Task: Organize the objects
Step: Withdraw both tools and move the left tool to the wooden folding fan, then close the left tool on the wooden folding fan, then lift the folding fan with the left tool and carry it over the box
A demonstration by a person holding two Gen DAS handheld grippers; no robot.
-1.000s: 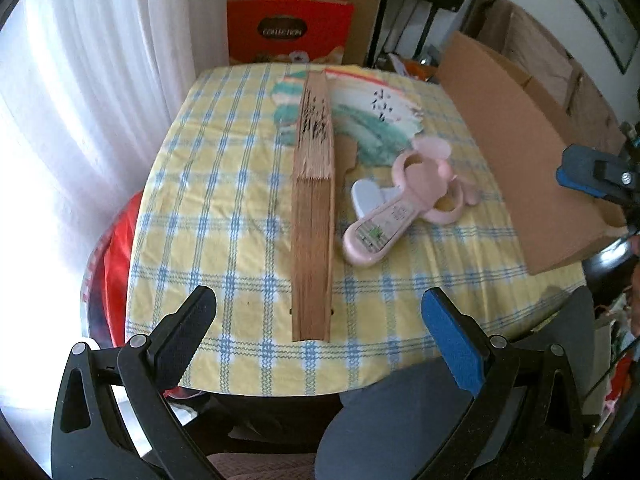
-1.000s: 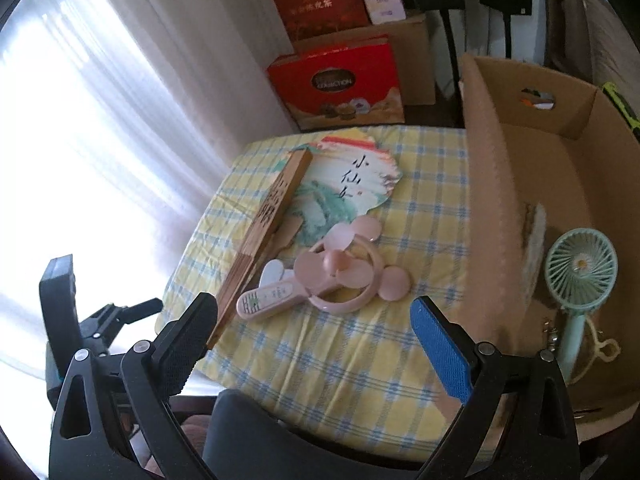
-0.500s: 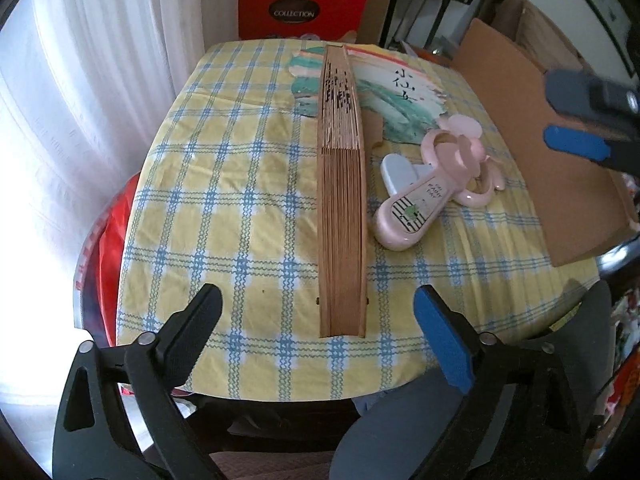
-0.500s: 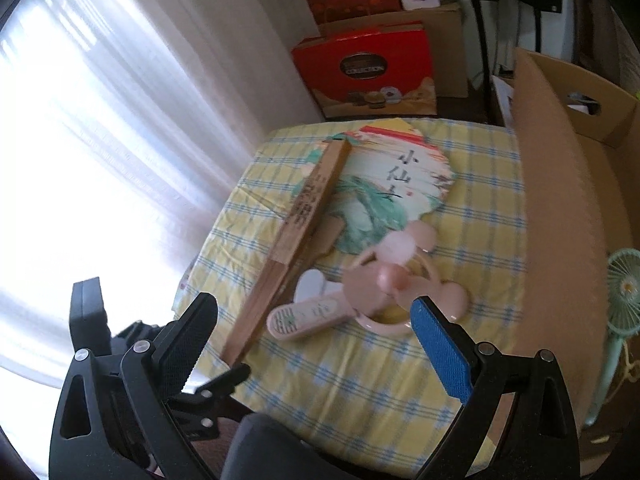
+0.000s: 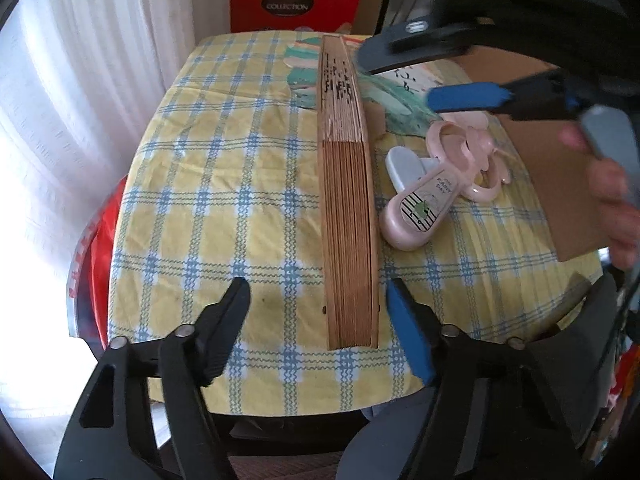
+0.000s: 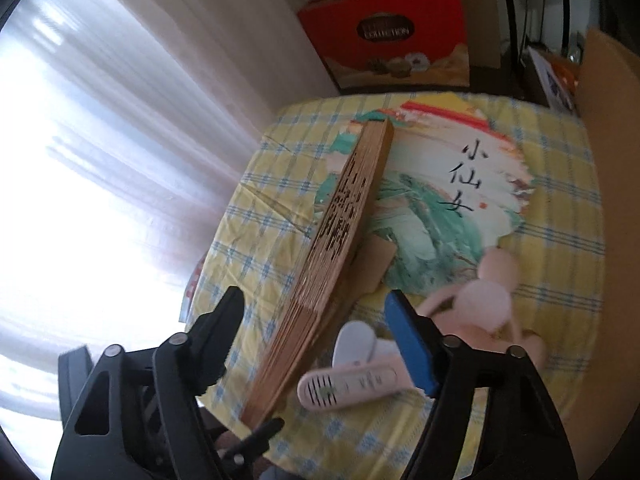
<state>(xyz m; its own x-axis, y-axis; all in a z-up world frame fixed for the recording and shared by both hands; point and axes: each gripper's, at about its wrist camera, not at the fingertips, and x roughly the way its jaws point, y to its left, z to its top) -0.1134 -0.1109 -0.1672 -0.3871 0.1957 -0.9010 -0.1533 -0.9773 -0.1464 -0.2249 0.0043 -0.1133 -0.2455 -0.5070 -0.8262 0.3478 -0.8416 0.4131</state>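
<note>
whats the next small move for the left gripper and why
Probably ease the left gripper forward and close on the near end of the folded wooden fan: its open fingers already straddle that end, nothing is held, and the fan lies flat on the tablecloth.

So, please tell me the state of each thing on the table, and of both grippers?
Wooden folding fan: closed, lying flat on the tablecloth.
Paper fan: lying flat, partly under the wooden fan.
Pink handheld fan: lying on its side, beside the wooden fan.
Cardboard box: on the table's right side, inside hidden.
Left gripper: open, empty.
Right gripper: open, empty.
</note>
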